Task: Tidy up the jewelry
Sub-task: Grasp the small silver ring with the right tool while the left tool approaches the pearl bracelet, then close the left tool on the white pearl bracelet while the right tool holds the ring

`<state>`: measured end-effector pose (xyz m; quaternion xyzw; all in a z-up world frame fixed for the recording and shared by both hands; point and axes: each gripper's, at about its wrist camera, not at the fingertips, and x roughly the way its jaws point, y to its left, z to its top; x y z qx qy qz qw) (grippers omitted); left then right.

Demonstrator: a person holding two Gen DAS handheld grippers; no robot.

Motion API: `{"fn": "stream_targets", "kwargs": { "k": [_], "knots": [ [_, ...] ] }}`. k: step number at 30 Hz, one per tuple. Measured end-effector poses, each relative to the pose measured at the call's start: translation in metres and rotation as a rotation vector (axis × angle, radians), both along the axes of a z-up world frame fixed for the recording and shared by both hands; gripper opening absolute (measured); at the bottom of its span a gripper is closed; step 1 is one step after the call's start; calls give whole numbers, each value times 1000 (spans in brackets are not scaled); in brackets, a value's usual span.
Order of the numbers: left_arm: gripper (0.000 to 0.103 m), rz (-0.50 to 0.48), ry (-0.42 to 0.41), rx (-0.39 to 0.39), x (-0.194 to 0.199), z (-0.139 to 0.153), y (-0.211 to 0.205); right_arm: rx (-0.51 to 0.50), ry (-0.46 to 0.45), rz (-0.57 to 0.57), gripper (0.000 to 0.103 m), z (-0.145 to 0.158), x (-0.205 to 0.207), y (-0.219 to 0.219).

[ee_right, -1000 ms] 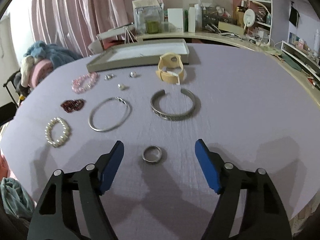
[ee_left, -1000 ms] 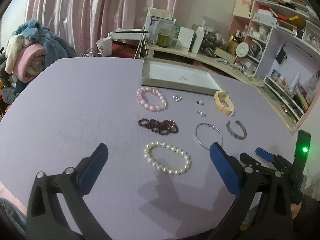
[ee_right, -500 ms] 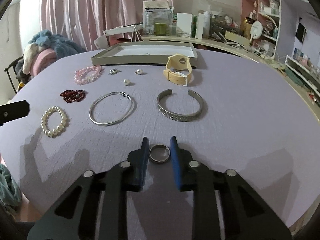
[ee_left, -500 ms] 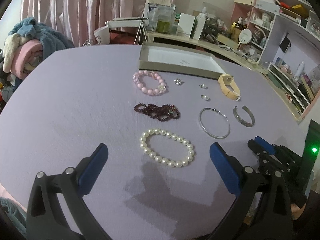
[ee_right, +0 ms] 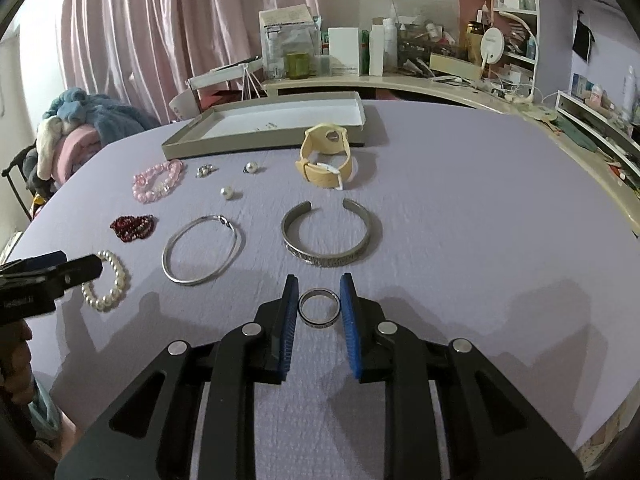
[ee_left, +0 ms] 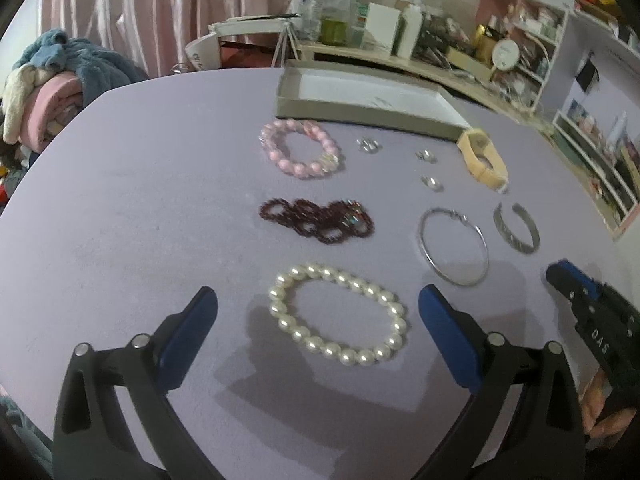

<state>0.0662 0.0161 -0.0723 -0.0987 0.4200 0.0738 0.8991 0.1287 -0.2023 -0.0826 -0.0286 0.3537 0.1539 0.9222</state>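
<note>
Right gripper: jaws, wide a second ago, are now drawn in on the ring, a blue pad against each side; ring looks pinched but lies on the cloth, not yet lifted

Ring sits on the near side of the cuff, well short of the tray

Left gripper: jaws wide, nothing held; it has come lower and closer, so the pearls now lie between its pads, untouched

Everything else is where it was: bangle left of the cuff, watch beyond it toward the tray, pink beads and dark beads further left

Tray looks empty, so sorting has barely begun; ring is likely the first piece to go, pearls next
</note>
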Motion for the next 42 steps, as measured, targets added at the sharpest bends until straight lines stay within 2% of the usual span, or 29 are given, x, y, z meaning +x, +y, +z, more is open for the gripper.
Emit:
{"fn": "stream_targets", "kwargs": {
  "k": [1,4,6,7,10,13,15,18,27,33,42],
  "knots": [
    [96,13,-6,-5,-1,1,5,4,-1,2,22,1,0,1],
    [84,36,6,-14,-3,-1,16,7,-4,9,22,2,1,4],
    [69,45,34,-19,-1,-7,21,8,-6,16,22,2,2,6],
    [64,46,50,-26,1,-11,23,8,-7,19,22,3,2,7],
    [57,32,44,5,4,-11,18,8,-10,27,22,4,1,10],
    [41,20,44,23,7,-11,14,4,-11,28,22,4,1,12],
    [21,10,43,21,8,-11,13,5,-11,24,22,4,1,12],
    [10,-5,43,21,7,-12,9,10,-9,17,22,5,2,11],
    [9,-32,21,-55,1,-3,13,21,-25,21,22,14,2,11],
    [9,-91,-36,-71,-2,25,6,39,-54,41,22,33,5,16],
    [9,-186,-143,-86,3,83,-7,65,-111,98,22,62,17,31]
  ]
}}
